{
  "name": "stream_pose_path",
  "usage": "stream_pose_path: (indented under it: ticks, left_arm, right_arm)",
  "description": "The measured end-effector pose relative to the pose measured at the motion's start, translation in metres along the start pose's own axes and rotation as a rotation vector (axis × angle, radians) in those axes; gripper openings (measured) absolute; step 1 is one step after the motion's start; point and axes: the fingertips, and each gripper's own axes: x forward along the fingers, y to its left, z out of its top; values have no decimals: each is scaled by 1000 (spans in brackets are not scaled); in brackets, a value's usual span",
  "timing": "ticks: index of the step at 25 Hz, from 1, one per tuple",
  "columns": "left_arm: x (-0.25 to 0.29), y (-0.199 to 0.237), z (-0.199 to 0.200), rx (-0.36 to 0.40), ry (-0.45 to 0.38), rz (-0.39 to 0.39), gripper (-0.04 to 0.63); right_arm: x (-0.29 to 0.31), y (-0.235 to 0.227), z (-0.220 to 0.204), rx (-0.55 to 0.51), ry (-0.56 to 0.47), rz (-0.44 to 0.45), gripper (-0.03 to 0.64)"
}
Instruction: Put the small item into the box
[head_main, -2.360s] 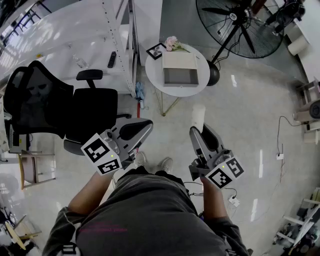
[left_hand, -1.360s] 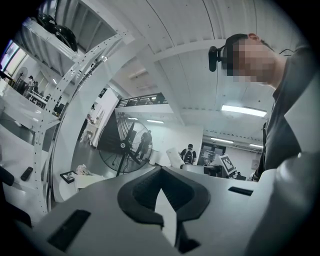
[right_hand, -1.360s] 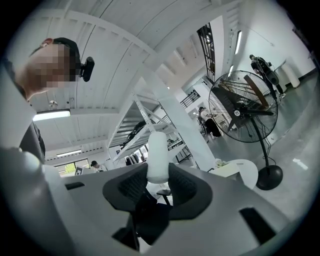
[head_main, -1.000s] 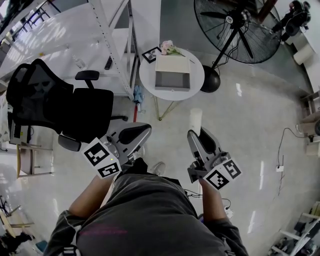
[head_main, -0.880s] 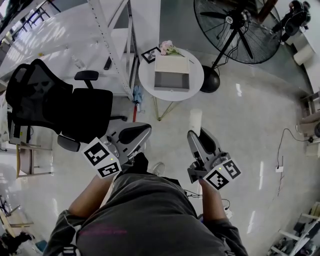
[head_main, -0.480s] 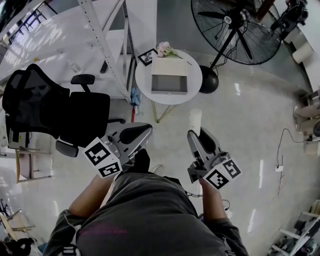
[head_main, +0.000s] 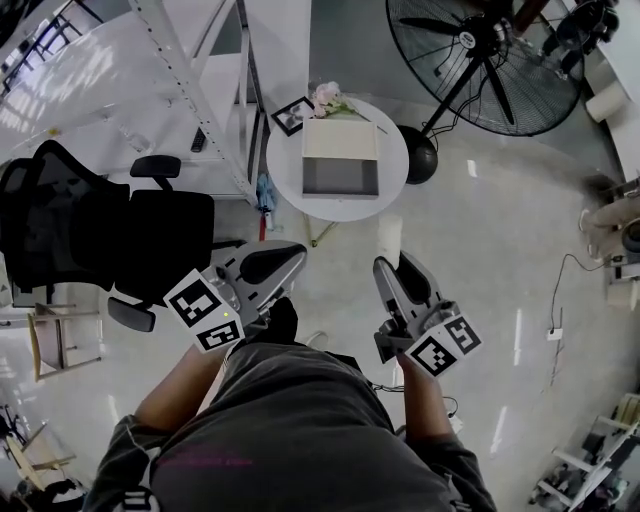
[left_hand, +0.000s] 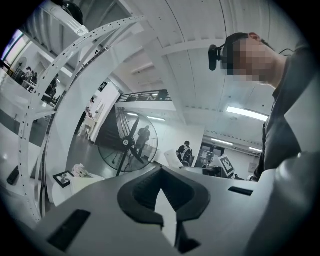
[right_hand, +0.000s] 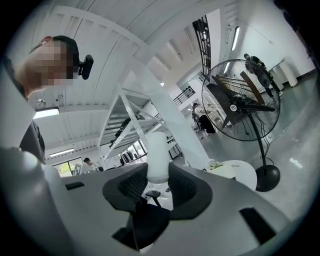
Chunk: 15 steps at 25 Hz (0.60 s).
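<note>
Head view: item held, box far ahead.
Head view: right gripper (head_main: 396, 264) clamps the white item (head_main: 390, 238), well short of the box (head_main: 341, 160) on the far table (head_main: 285, 172). Left gripper view: left gripper (left_hand: 159, 173) closed, empty, likely spare. Right gripper view: pads (right_hand: 183, 187) pinch the item's near end, so it juts forward, probably to clear the box rim.

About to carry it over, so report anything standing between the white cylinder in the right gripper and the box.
Nothing visible. Only bare floor lies between the white cylinder in the right gripper and the round table bearing the open box; the fan base and office chair stand off to the sides.
</note>
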Motion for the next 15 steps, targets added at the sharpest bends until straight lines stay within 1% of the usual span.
stream_pose_path:
  ticks: [8, 15]
  left_arm:
    - [13, 81, 20, -48, 12, -17, 14]
    - [20, 147, 38, -71, 26, -31, 14]
  right_arm:
    - [76, -27, 5, 18, 26, -47, 135]
    - [135, -42, 7, 13, 49, -89, 135]
